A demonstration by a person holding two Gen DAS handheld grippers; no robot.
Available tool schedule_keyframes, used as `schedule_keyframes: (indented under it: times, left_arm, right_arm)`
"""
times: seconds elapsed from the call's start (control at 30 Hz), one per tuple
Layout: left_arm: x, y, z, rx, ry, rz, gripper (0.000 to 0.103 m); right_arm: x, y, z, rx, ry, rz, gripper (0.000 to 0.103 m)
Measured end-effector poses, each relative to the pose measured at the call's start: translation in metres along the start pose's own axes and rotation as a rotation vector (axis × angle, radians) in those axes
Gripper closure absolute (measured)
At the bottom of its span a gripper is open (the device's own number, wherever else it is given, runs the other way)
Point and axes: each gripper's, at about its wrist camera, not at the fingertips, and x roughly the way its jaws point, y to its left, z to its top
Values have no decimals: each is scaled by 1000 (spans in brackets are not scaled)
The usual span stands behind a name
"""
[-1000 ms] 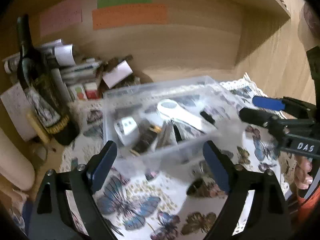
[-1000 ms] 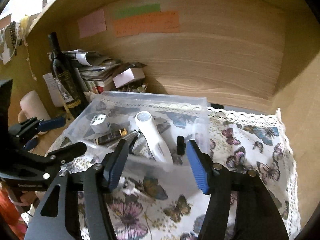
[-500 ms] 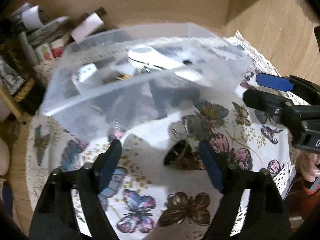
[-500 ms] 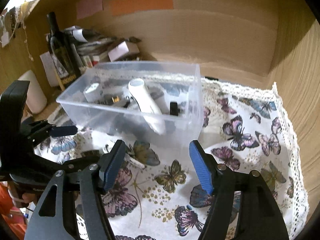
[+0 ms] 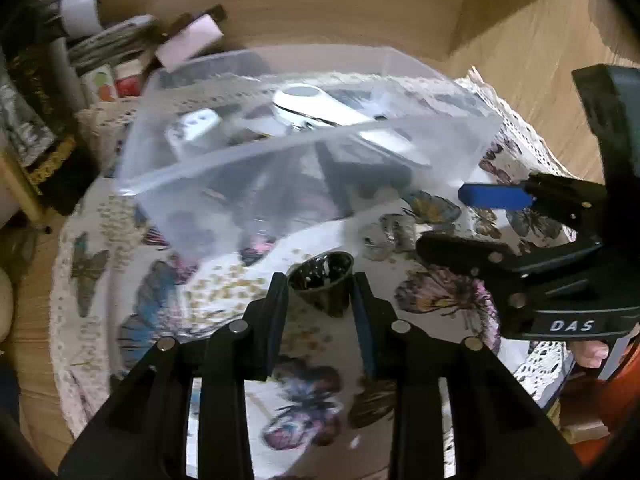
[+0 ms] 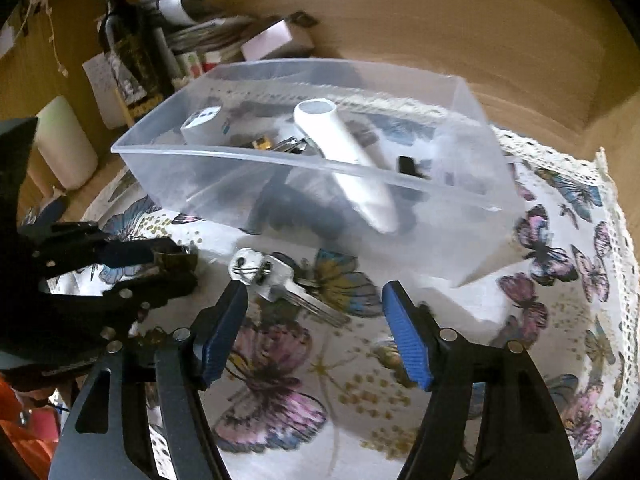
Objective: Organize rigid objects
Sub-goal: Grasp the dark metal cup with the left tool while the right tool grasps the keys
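On the butterfly cloth in front of the clear plastic bin [image 5: 300,144] stands a small dark cup [image 5: 322,284]. My left gripper [image 5: 320,294] has it between its jaws, which are closing, and both pads touch its sides. From the right wrist view, the left gripper [image 6: 176,268] sits at the left with the cup [image 6: 176,258] in it. A bunch of keys [image 6: 280,280] lies near the bin [image 6: 280,160]. My right gripper [image 6: 314,300] hovers over the key blades, jaws opening, touching nothing. The keys [image 5: 386,236] and right gripper [image 5: 440,219] also show on the left view's right side.
The bin holds a white handheld device [image 6: 340,152], a white adapter [image 6: 202,124] and several dark items. A wine bottle [image 6: 124,40], stacked papers and boxes [image 6: 224,36] and a white cylinder [image 6: 64,144] stand behind it. Wooden walls close the back and right. The cloth [image 6: 540,320] has a lace edge.
Both grippers have sunk toward the cloth and tipped downward. The left jaws have narrowed from wide apart onto the dark cup. The right jaws have spread a little over the keys.
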Motion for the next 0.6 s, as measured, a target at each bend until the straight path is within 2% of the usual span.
schedule_keyframes:
  times: [0.2, 0.27, 0.33, 0.4, 0.47, 0.5, 0.53, 0.6]
  left_arm:
    - [-20, 18, -1, -15, -73, 11, 71]
    - [-28, 23, -3, -23, -101, 9, 71]
    - [-33, 27, -4, -35, -121, 3, 71]
    - [-38, 31, -5, -41, -135, -1, 71]
    - [-42, 34, -6, -47, -147, -4, 71]
    - [-45, 37, -6, -49, -152, -5, 71]
    - [-46, 38, -6, -51, -156, -5, 71]
    - [-46, 40, -5, -50, -161, -4, 71]
  right_arm:
    - [25, 23, 10, -7, 66, 3, 35]
    - [31, 26, 11, 8, 64, -8, 24]
    - [35, 31, 11, 12, 55, -54, 24]
    - [35, 35, 10, 4, 45, -86, 30]
    - [32, 35, 9, 15, 35, -95, 49]
    - [30, 33, 9, 24, 36, -87, 53]
    - [29, 32, 8, 29, 34, -94, 65]
    - [27, 29, 5, 43, 32, -80, 65]
